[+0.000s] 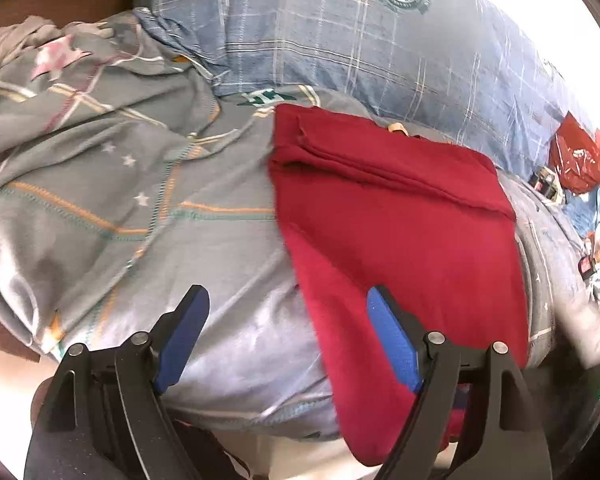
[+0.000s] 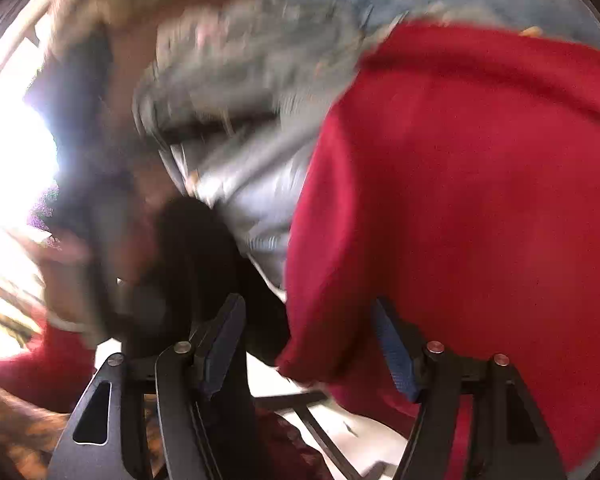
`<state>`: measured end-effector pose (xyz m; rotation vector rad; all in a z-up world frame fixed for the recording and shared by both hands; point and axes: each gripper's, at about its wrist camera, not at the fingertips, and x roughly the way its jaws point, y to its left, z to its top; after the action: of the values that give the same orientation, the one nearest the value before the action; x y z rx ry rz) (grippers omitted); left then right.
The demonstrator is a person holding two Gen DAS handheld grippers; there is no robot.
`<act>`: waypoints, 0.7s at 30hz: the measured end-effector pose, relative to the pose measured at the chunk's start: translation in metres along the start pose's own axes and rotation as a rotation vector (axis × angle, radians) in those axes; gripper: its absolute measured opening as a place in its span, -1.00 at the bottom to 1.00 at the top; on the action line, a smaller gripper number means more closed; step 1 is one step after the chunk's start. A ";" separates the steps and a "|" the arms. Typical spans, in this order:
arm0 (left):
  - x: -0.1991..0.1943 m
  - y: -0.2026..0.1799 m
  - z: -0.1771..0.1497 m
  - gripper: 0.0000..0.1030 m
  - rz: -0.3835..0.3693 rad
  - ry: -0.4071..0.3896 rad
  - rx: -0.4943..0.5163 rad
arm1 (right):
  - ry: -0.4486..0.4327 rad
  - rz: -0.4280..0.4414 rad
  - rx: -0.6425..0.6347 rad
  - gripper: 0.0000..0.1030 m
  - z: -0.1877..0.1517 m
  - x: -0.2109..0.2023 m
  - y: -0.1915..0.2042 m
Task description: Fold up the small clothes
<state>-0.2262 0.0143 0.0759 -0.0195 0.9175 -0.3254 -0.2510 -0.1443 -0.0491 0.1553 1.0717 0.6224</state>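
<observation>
Red garment (image 1: 400, 216) folded on bed (image 1: 220, 264) near edge, just ahead of both grippers; left (image 1: 288, 300) & right (image 2: 306, 312) wide apart, nothing held.

Red garment (image 1: 404, 220): folded flat on grey patterned quilt (image 1: 120, 184), its near end hanging over the quilt's near edge. Blue plaid pillow (image 1: 340, 28): behind. Left gripper (image 1: 288, 300): fingers spread, empty.

Both wrist views look closely down at the red garment (image 1: 404, 216).
</observation>
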 end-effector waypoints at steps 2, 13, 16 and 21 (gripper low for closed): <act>-0.004 0.005 -0.005 0.59 -0.008 0.007 -0.010 | -0.001 0.050 -0.065 0.30 -0.004 0.015 0.028; 0.007 0.026 -0.048 0.59 -0.081 0.145 -0.017 | -0.040 0.046 0.003 0.31 -0.030 -0.076 -0.016; 0.008 0.022 -0.066 0.58 -0.122 0.203 0.012 | 0.006 -0.064 0.070 0.32 -0.056 -0.113 -0.049; 0.014 0.009 -0.093 0.58 -0.110 0.337 0.116 | 0.084 -0.046 0.248 0.32 -0.106 -0.136 -0.086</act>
<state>-0.2888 0.0299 0.0064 0.0944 1.2322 -0.4936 -0.3522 -0.3072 -0.0307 0.3211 1.2288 0.4566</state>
